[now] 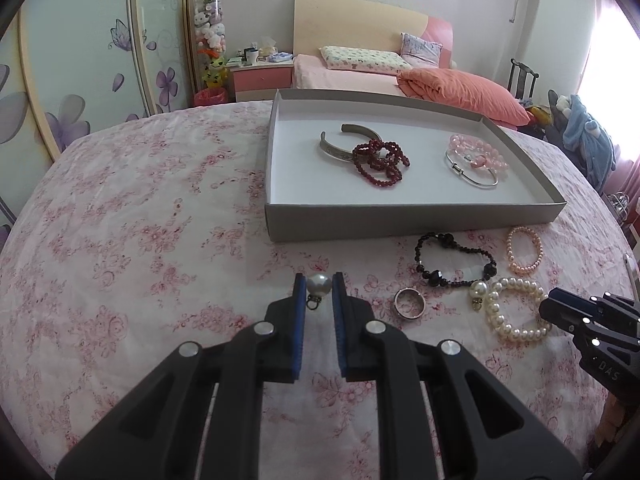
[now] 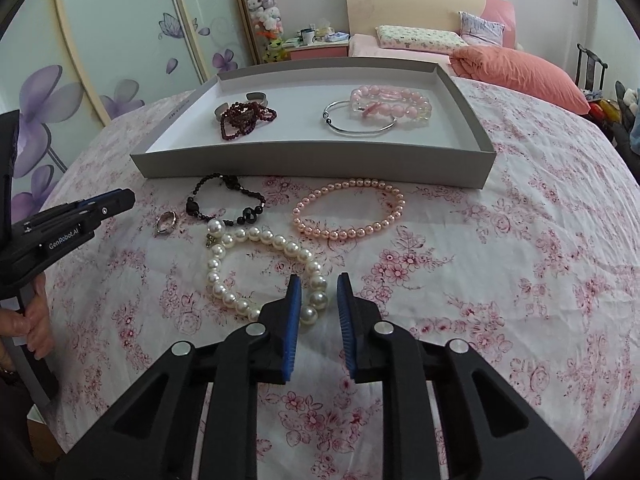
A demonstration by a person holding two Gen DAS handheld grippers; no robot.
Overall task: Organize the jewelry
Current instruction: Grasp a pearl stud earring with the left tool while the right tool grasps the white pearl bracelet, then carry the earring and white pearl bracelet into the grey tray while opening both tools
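Note:
My left gripper is shut on a pearl earring and holds it above the floral cloth. The grey tray holds a silver cuff, a dark red bead strand, a pink bead bracelet and a thin silver bangle. On the cloth lie a ring, a black bead bracelet, a pink pearl bracelet, a second pearl earring and a white pearl bracelet. My right gripper is open around the white pearl bracelet's near beads.
The round table has a pink floral cloth. Behind it are a bed with an orange quilt, a nightstand and a wardrobe. My left gripper also shows at the right wrist view's left edge.

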